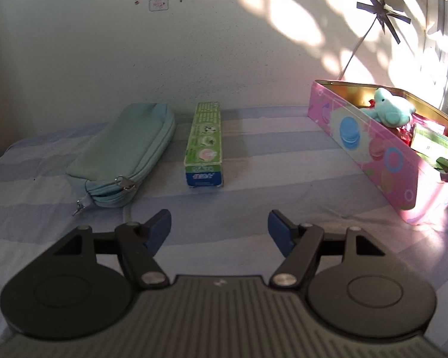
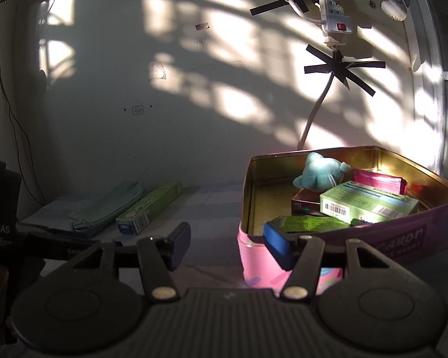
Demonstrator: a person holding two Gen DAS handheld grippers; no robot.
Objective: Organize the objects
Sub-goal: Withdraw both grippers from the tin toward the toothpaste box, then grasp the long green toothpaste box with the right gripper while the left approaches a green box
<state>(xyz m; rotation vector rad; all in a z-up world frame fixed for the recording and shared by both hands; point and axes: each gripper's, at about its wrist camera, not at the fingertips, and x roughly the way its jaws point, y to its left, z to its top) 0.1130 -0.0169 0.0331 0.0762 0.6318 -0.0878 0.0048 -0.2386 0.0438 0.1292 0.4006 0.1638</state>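
Note:
A long green toothpaste box (image 1: pixel 205 144) lies on the striped cloth straight ahead of my left gripper (image 1: pixel 219 231), which stands open and empty a short way before it. A light teal zip pouch (image 1: pixel 125 155) lies to the box's left. At the right stands a pink tin (image 1: pixel 373 149) holding a teal plush toy (image 1: pixel 386 109) and small boxes. My right gripper (image 2: pixel 227 246) is open and empty at the near left corner of the pink tin (image 2: pixel 254 256); inside are the plush toy (image 2: pixel 316 173) and a pale green box (image 2: pixel 367 204). The toothpaste box (image 2: pixel 149 207) and pouch (image 2: pixel 104 208) lie far left.
The wall stands close behind the objects. A power strip (image 2: pixel 333 9) and cable are taped to it above the tin. A dark object with white lettering (image 2: pixel 3 226) stands at the left edge of the right wrist view. Striped cloth (image 1: pixel 268 164) covers the surface.

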